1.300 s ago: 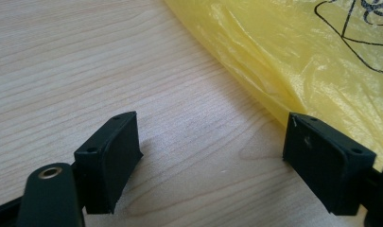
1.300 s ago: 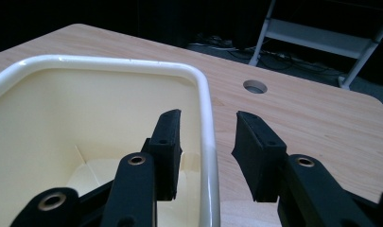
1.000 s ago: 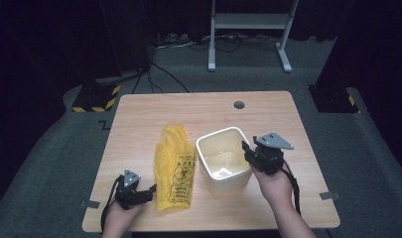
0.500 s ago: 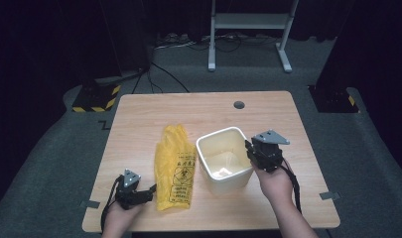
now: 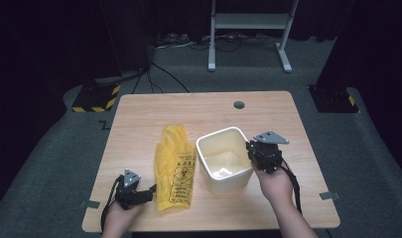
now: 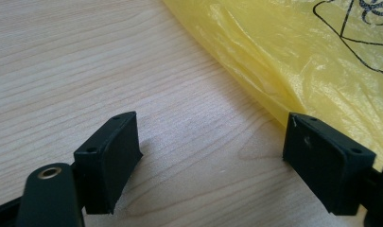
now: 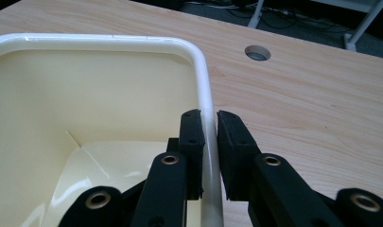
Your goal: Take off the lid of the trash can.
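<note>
A cream plastic bin stands upright on the wooden table, right of centre. My right gripper is at its right wall. In the right gripper view its jaws have just been closing and now pinch the bin's white rim, one pad inside and one outside. A flat yellow plastic bag with black print lies left of the bin. My left gripper rests on the table at the bag's lower left edge. Its jaws stand open over bare wood, the right one beside the bag.
A round cable hole sits near the table's far edge. Behind the table, on the grey floor, are a metal stand, cables and a yellow-and-black striped block. Bare wood lies left of the bag and right of the bin.
The right gripper's jaws have closed onto the bin's right rim. The left gripper, bag and bin have kept their places.
</note>
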Demonstrator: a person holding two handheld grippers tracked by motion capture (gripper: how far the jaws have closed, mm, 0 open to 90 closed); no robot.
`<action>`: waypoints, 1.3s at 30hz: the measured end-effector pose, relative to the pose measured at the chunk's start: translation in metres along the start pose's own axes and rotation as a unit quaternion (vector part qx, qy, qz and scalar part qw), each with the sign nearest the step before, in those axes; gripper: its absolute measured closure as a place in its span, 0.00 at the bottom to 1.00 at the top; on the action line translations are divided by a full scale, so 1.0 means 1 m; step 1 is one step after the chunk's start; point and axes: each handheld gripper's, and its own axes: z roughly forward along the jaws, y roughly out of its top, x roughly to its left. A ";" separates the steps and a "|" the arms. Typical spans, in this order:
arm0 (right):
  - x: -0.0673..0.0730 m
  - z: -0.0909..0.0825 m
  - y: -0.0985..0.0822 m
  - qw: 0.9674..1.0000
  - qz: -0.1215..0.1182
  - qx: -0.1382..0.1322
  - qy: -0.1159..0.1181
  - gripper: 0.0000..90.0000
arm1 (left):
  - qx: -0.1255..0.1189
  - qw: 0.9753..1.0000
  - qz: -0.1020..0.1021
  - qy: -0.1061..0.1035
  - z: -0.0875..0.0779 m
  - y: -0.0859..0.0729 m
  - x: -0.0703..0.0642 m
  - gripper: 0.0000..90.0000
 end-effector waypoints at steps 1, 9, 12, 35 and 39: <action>0.000 0.000 0.000 1.000 0.001 0.001 0.000 0.89 | 0.000 1.000 0.000 0.000 0.000 0.000 0.000 0.22; 0.001 0.000 -0.002 1.000 0.000 0.009 0.004 0.85 | 0.000 1.000 0.000 0.000 0.000 0.000 0.000 0.22; 0.000 0.000 -0.002 1.000 0.001 0.011 0.003 0.90 | 0.000 1.000 -0.001 0.000 0.000 0.000 0.000 0.22; 0.005 0.000 -0.009 0.999 0.018 -0.027 0.003 0.91 | 0.000 1.000 -0.001 0.000 0.000 0.000 0.000 0.22; 0.006 -0.002 -0.009 0.999 0.013 -0.036 -0.001 0.91 | 0.000 1.000 -0.001 0.000 0.000 0.000 0.000 0.22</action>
